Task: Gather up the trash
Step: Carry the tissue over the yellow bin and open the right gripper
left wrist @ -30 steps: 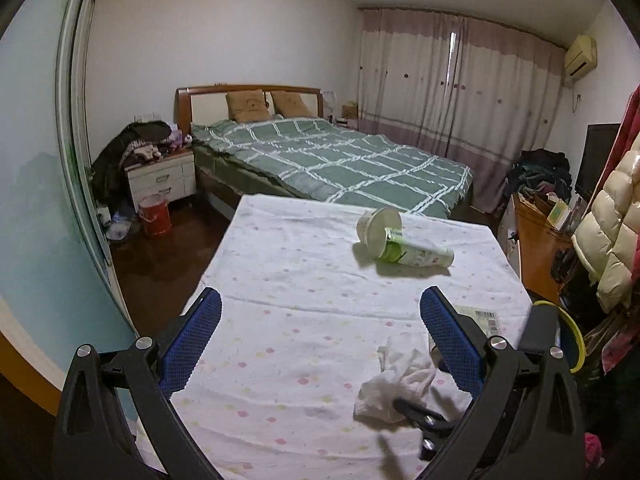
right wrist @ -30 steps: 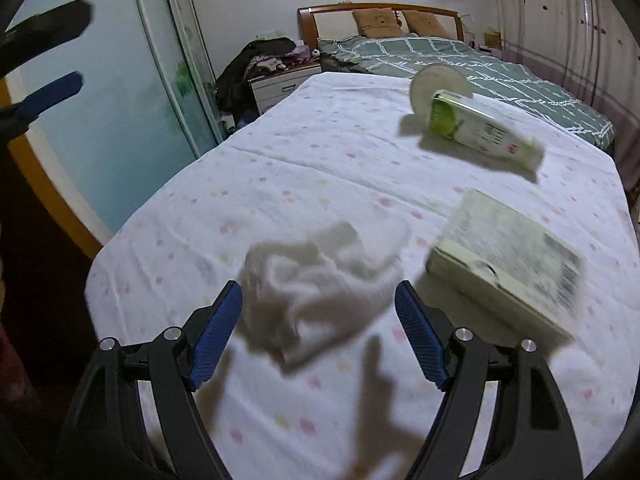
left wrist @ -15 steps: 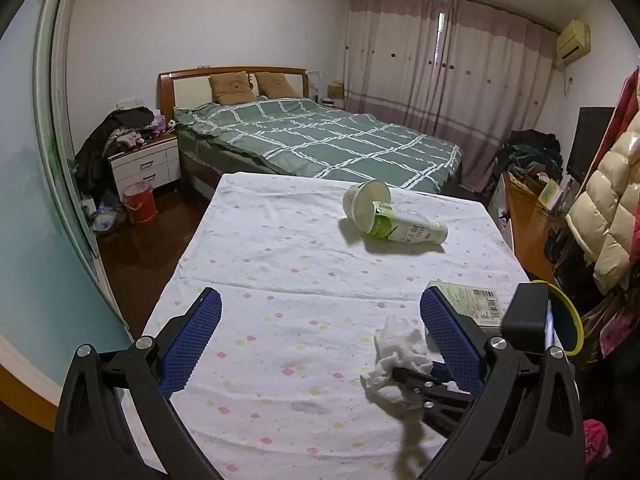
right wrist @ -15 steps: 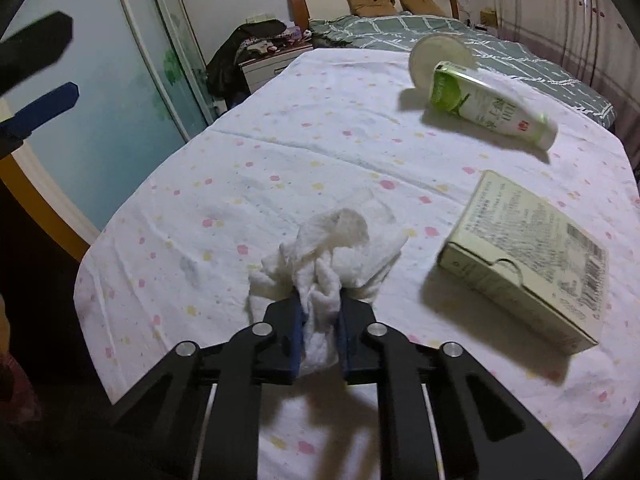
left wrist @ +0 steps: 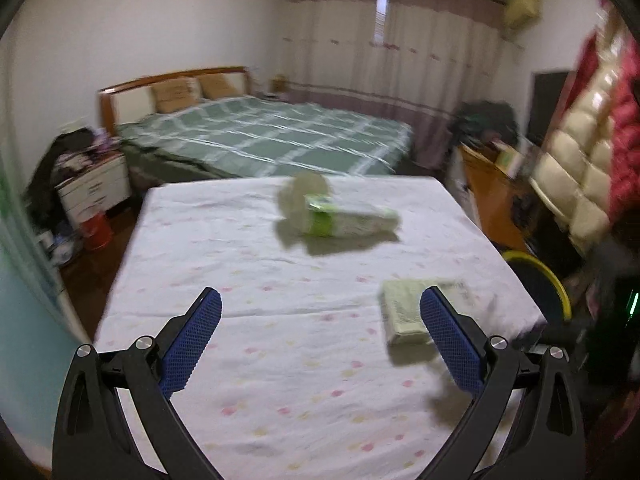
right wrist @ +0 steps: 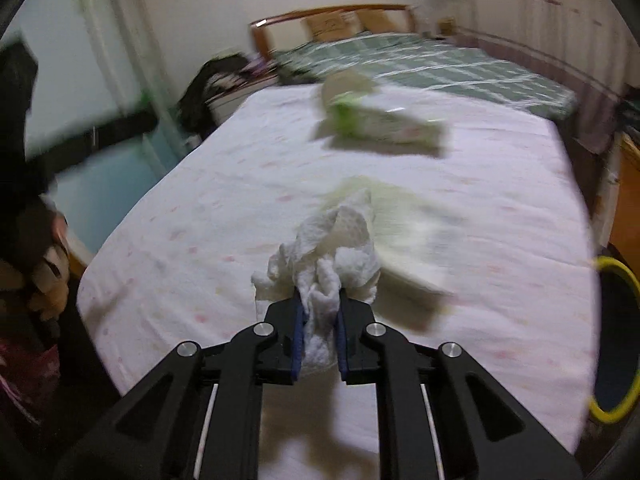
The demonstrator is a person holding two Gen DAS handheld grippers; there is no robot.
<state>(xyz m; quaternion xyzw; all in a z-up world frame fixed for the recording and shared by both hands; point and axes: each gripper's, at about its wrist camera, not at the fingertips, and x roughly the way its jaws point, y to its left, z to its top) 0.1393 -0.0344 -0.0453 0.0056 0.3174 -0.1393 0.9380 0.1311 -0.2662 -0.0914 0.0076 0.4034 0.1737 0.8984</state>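
We see right gripper [right wrist: 319,320] fingers [right wrist: 297,334] clamped on crumpled tissue [right wrist: 326,258], lifted above counter [right wrist: 200,216]. Left gripper [left wrist: 320,330] fingers [left wrist: 192,340] wide open, empty; carton [left wrist: 404,312] beside right finger, cup [left wrist: 340,216] farther ahead.

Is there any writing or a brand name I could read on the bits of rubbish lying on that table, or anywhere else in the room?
None can be read; both views are blurred.
Tipped-over cup: a green band and print on its side, too blurred to read.
Flat carton: pale printed face, lettering too blurred to read.
Crumpled tissue: plain white, no print.
Yellow-rimmed bin: no label visible.
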